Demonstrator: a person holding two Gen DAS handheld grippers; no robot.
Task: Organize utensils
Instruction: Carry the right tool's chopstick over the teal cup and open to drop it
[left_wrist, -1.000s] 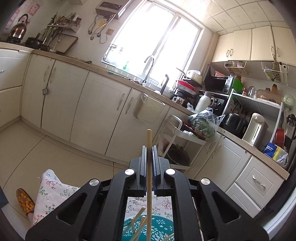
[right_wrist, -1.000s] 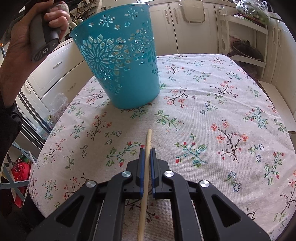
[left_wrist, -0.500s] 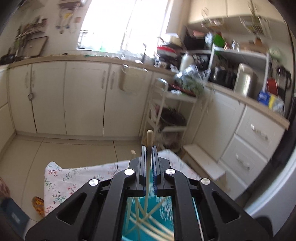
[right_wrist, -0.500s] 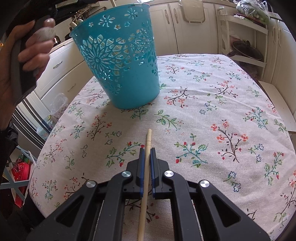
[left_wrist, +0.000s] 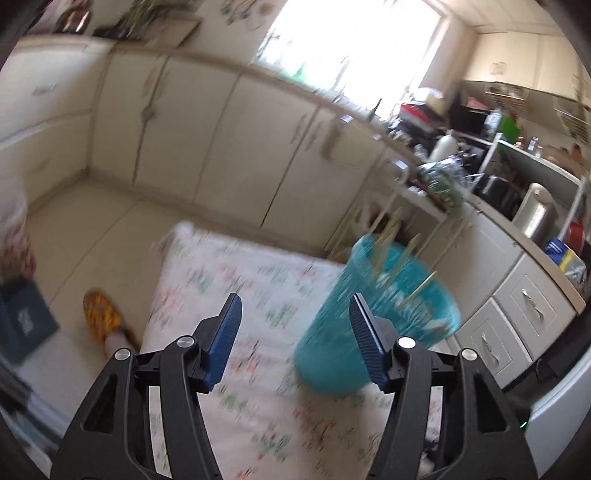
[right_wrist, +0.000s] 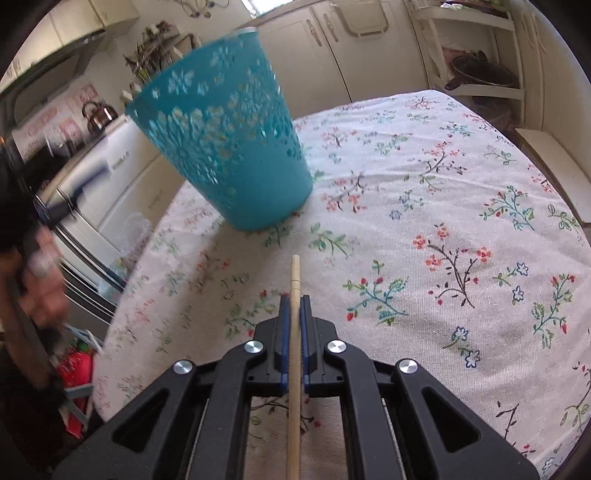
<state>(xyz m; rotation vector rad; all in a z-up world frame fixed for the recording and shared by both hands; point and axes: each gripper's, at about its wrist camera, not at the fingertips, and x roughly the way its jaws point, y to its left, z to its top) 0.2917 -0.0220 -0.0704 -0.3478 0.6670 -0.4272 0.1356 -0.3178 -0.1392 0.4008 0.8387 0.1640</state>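
- Holding one chopstick (right_wrist: 294, 325) in my right gripper (right_wrist: 294, 332), jaws clamped on its shaft so the blunt end pokes out ahead of the pads; gripped mid-length like this, it stays straight for dropping into the basket.
- My left gripper (left_wrist: 295, 332) has nothing in it: its jaws have just been opening and now stand well apart, with only the flowered tablecloth (left_wrist: 258, 288) showing between them.
- The teal basket (left_wrist: 380, 317) sits just ahead of my left jaws and to their right. Several chopsticks (left_wrist: 388, 236) lean out of its mouth, which I judge is why that side let go here.
- From my right jaws the same basket lies ahead and to the left, well apart from the chopstick's tip, standing on the cloth.
- My right gripper tilts down toward the table, low over the cloth.
- My left gripper angles downward too; its view is smeared with blur, so finer detail I cannot tell.
- My left hand (right_wrist: 40, 280) shows as a blur at the far left of the right view.
- Next for me, I judge: carry the right chopstick up over the basket rim.
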